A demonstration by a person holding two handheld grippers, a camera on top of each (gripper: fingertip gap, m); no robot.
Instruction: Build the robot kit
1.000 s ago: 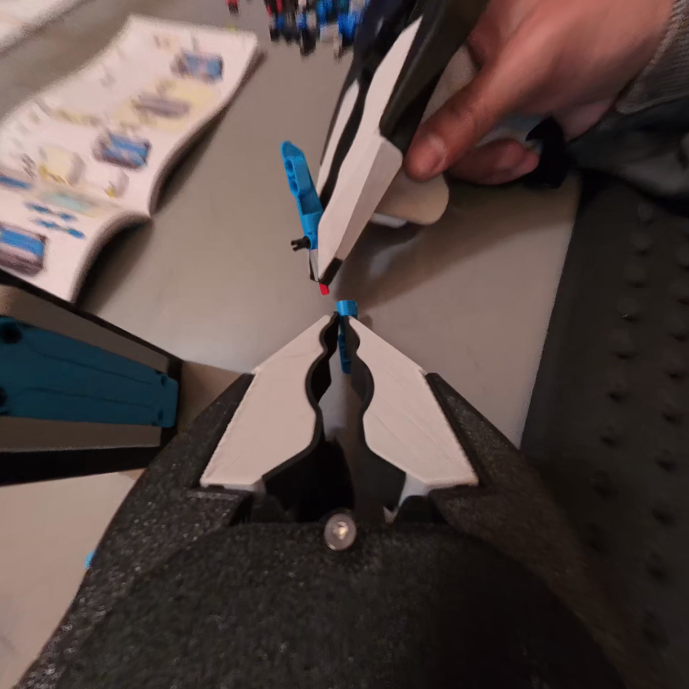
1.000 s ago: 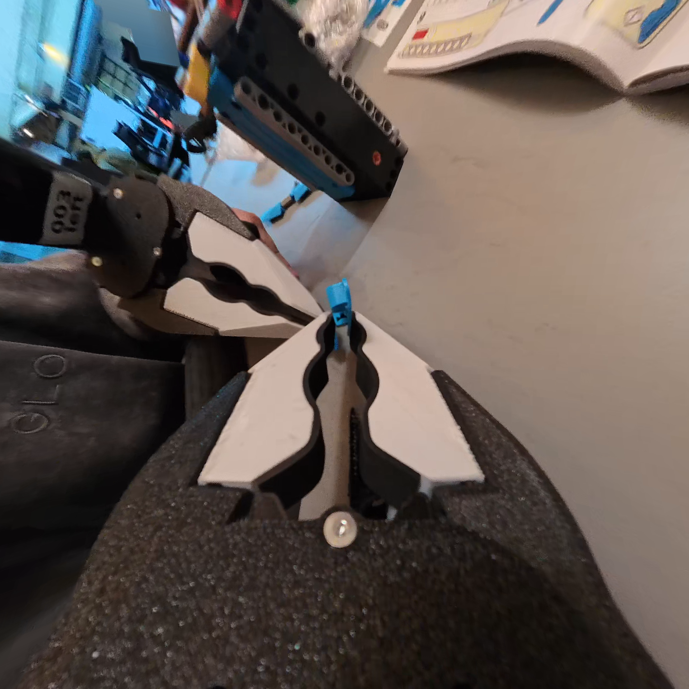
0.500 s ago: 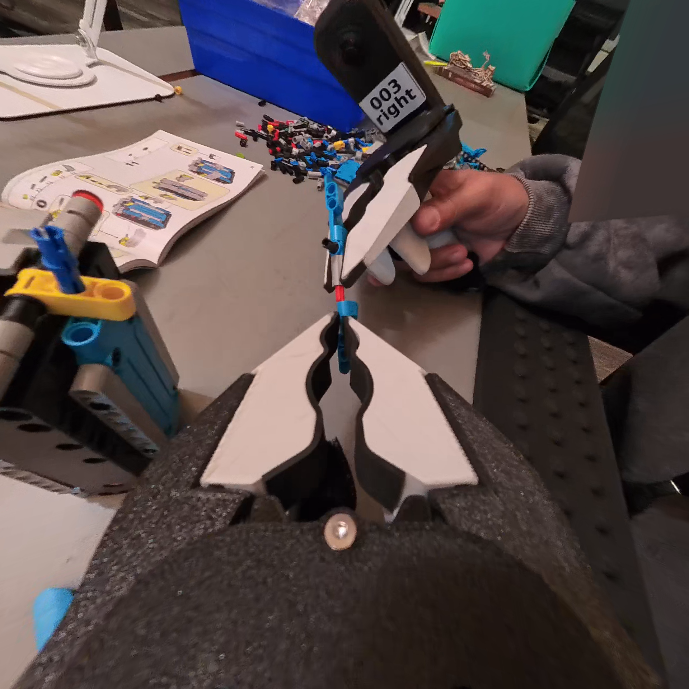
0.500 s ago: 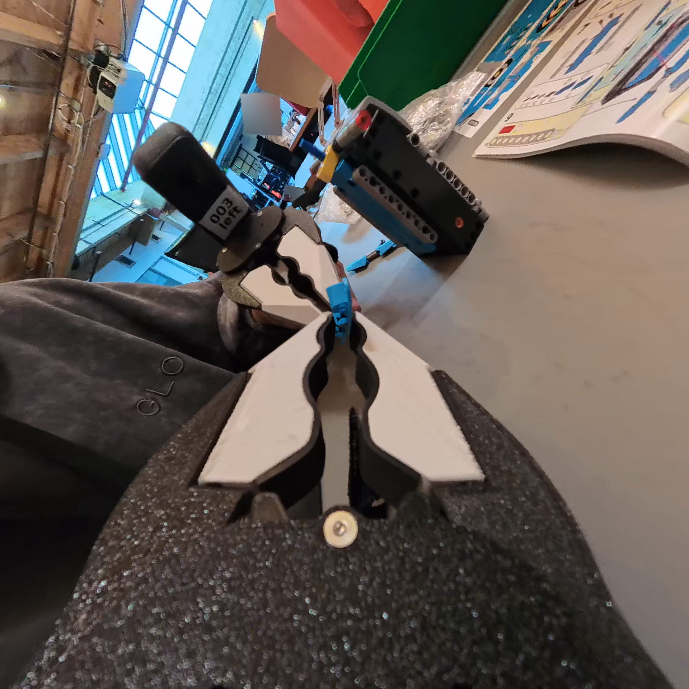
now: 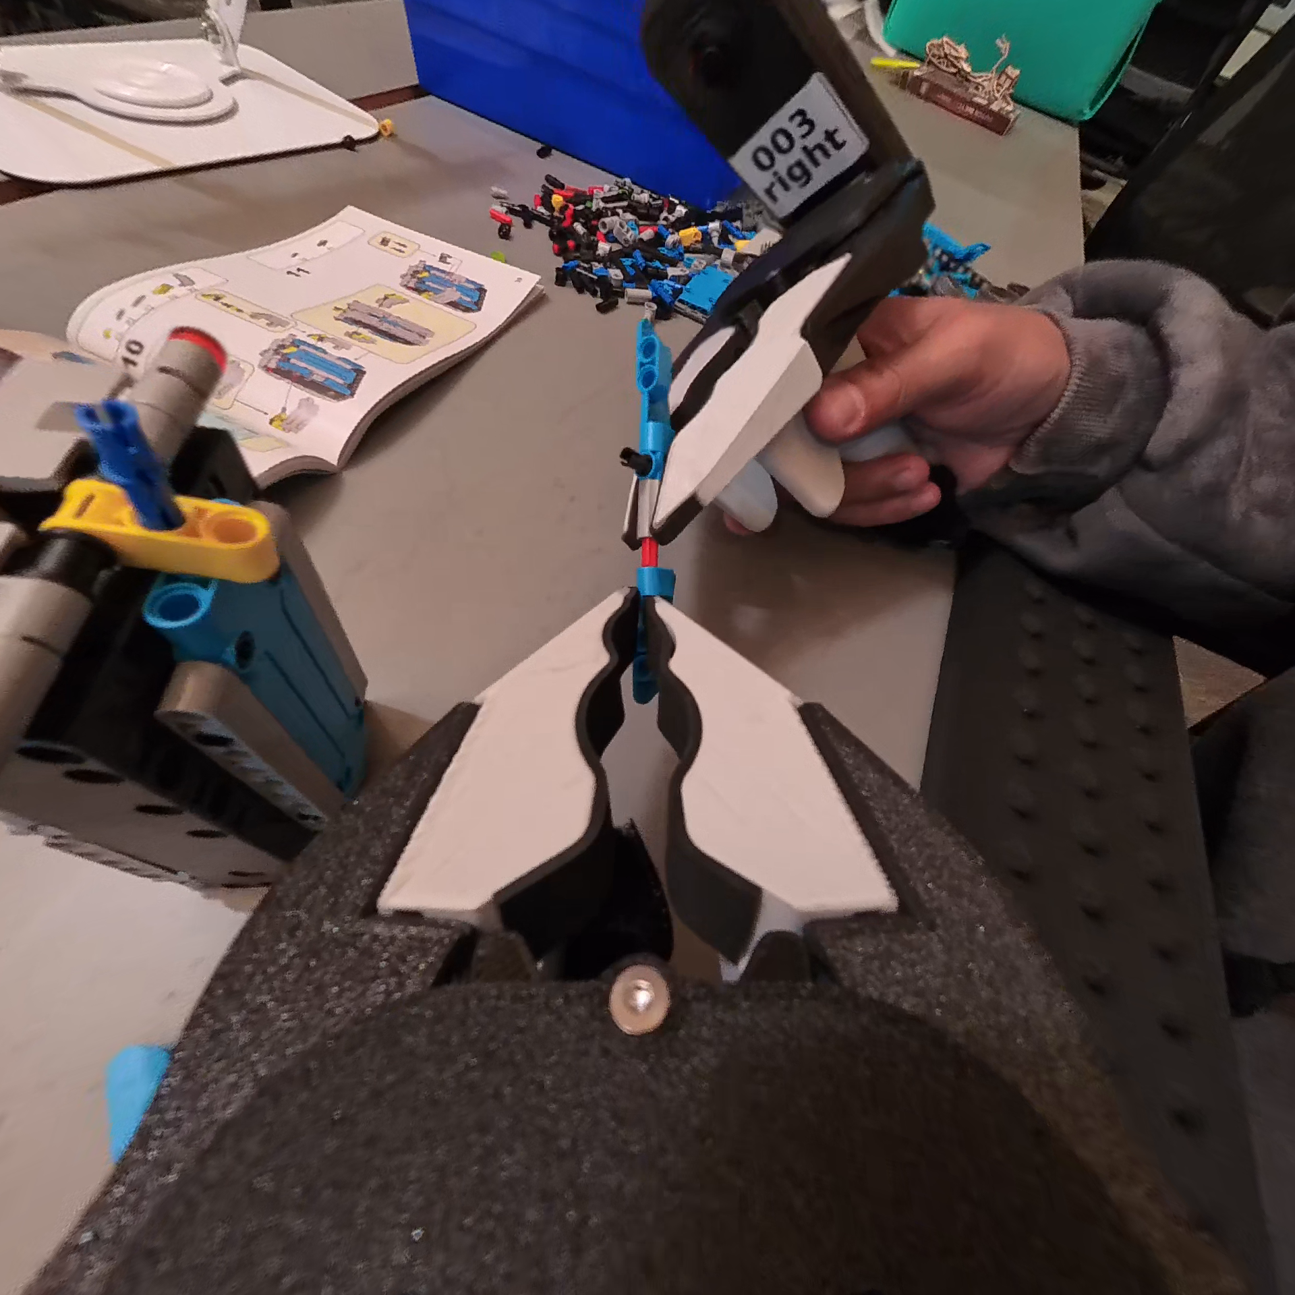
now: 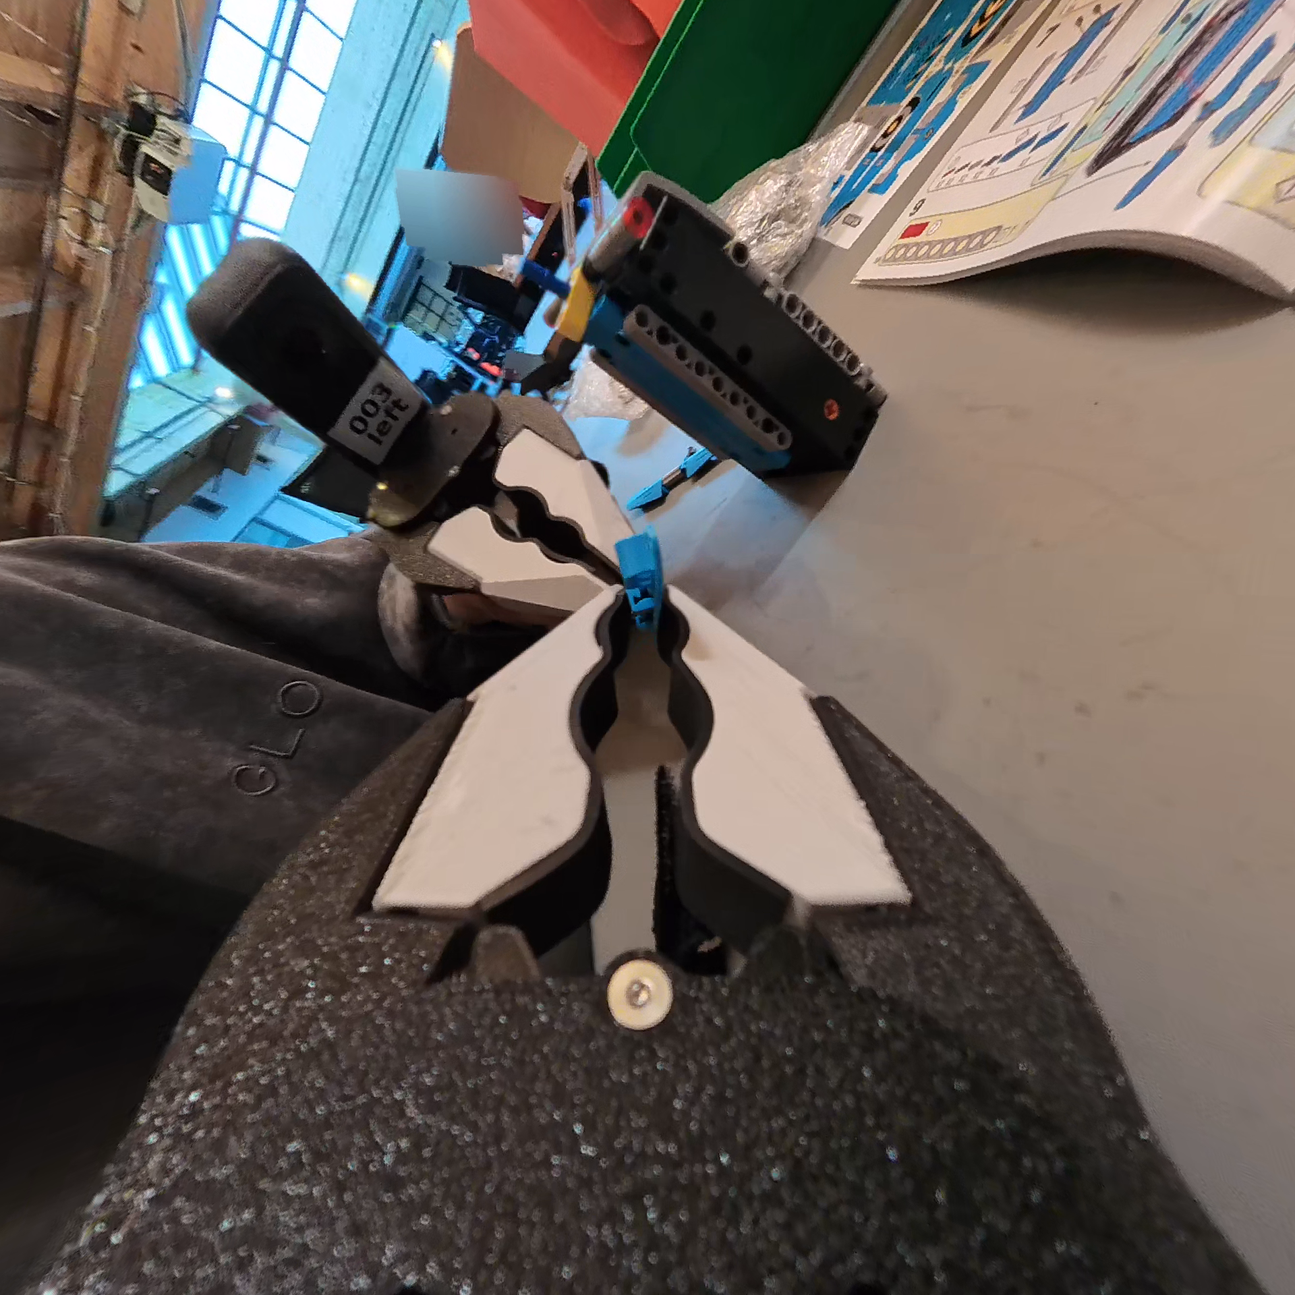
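The left gripper point(image 5: 643, 603) pinches a small blue connector piece point(image 5: 643, 659) between closed tips. At its 12 o'clock the right gripper point(image 5: 648, 522), held by a hand point(image 5: 939, 413), clamps a blue beam with a red axle point(image 5: 650, 448); the axle's end touches the connector. On the grey table point(image 5: 490, 490), a partly built black and blue brick model point(image 5: 175, 666) sits at 9 o'clock, an open instruction booklet point(image 5: 315, 315) at 11, and a loose parts pile point(image 5: 631, 231) at 12.
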